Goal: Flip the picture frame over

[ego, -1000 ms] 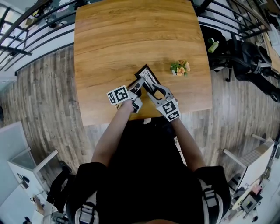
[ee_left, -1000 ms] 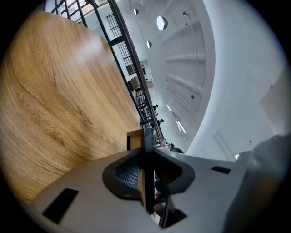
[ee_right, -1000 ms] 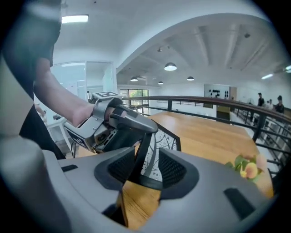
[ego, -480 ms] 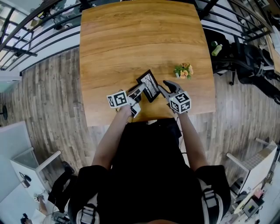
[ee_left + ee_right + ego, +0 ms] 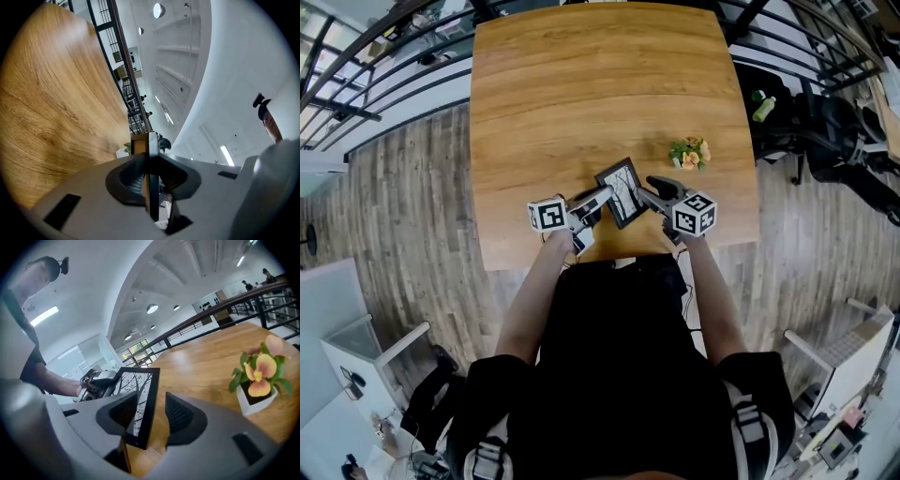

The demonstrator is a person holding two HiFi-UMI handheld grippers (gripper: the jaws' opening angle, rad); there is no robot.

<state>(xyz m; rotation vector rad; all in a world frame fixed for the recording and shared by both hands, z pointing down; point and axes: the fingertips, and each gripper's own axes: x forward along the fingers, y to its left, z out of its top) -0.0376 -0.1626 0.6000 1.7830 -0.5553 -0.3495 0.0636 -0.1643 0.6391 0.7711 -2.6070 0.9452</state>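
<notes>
The left tool pinches the frame. The right tool has just been opening wide, with the frame loose between its jaws.

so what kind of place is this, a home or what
Likely not a home: probably an open upper floor of an office or public building. The wooden table stands beside a black railing, under a high white ceiling with round lights.

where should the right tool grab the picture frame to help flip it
Take the picture frame by its thin black side border opposite the left tool, coming in from the right, edge-on. It is held tilted up from the table, so that rim is free. The right tool, its jaws having just been opening, straddles that border without pressing.
</notes>
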